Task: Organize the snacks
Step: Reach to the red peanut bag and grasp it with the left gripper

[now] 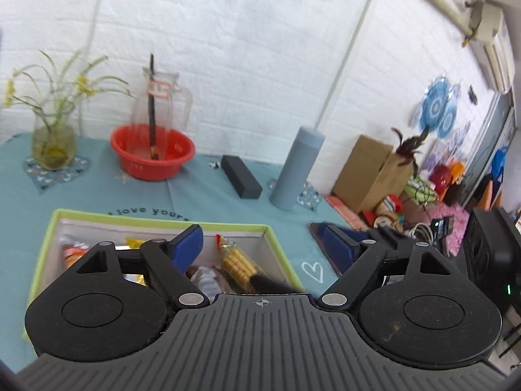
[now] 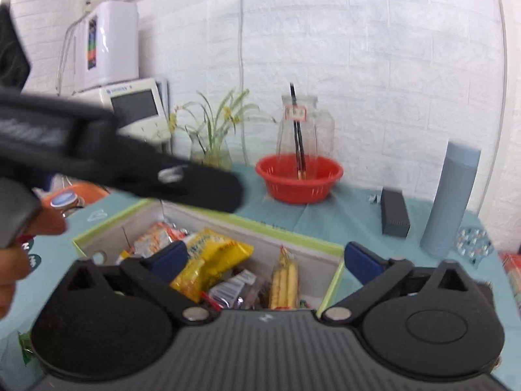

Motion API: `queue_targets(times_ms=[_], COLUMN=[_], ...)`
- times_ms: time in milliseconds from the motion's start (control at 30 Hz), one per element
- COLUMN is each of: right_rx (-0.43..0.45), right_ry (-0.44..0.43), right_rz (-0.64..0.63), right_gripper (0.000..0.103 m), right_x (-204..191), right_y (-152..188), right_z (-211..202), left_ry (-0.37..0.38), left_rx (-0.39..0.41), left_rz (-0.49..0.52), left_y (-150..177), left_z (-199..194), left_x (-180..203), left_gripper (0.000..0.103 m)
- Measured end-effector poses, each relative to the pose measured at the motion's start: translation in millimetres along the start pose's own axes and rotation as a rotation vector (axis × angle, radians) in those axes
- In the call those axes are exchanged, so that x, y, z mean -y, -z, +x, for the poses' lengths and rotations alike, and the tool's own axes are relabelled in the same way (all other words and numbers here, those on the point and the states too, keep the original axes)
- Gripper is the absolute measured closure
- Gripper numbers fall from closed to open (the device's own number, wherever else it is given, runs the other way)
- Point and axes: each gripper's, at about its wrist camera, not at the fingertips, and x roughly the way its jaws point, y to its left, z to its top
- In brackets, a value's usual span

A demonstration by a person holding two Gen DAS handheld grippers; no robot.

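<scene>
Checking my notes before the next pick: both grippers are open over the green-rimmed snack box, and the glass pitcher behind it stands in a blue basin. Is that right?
Not quite: the basin is red, not blue, as the right wrist view shows. The rest holds: the left gripper and right gripper are open over the green-rimmed snack box, and the glass pitcher stands in that basin.

White lettering "love your" printed on the teal tablecloth (image 1: 136, 189), just behind the green-rimmed snack box (image 1: 162, 223), the phrase cut off by the box edge; a white heart outline (image 1: 312, 271) drawn on the same cloth, right of the box; a red-bordered label (image 1: 158, 90) on the glass pitcher (image 1: 162, 104), its text too blurred to read; brand mark on the white monitor (image 2: 136, 101) illegible; snack-pack print unreadable.
</scene>
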Motion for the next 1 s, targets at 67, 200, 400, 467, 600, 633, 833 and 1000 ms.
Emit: queue_targets(times_ms=[67,200,400,467,600,633,833,1000], right_rx=[0.037,-0.007,-0.197,-0.221,-0.248,-0.254,-0.272,-0.261], right_ry=[0.008,-0.005,0.013,0.009,-0.006,-0.01,-0.082,-0.107], right_rz=[-0.019,-0.08,-0.17,-0.141,-0.086,-0.072,0.008,0.007], right_gripper=[0.001,0.001,0.001,0.001,0.001,0.001,0.001,0.001], right_x=[-7.7,-28.8,-58.5,-63.6,-67.2,-66.3,-70.6,-90.6], right_y=[-3.7,9.4,74.3,92.8,113.6,116.0,123.6,127.9], right_z=[-16.8,-39.1,-75.4,-82.6,-84.8,-83.0,-74.4,-89.8], left_ry=[0.013,0.025,0.107,0.153,0.174,0.159,0.148,0.128], left_rx=[0.014,-0.013,-0.136,-0.228,-0.378,-0.394,-0.429,-0.429], left_rz=[-0.021,-0.061,-0.15,-0.196,-0.215,-0.207,-0.162,-0.129], left_y=[17.0,48.4,95.0,110.0,131.3,133.0,137.2,150.6], left_z=[-29.4,-62.9,-52.8,-33.1,6.9,13.5,19.1,-2.9], left_x=[-3.5,-10.5,-10.9,-7.9,3.8,5.8,10.6,13.9], left_gripper=[0.028,0.026,0.027,0.032,0.046,0.047,0.071,0.079])
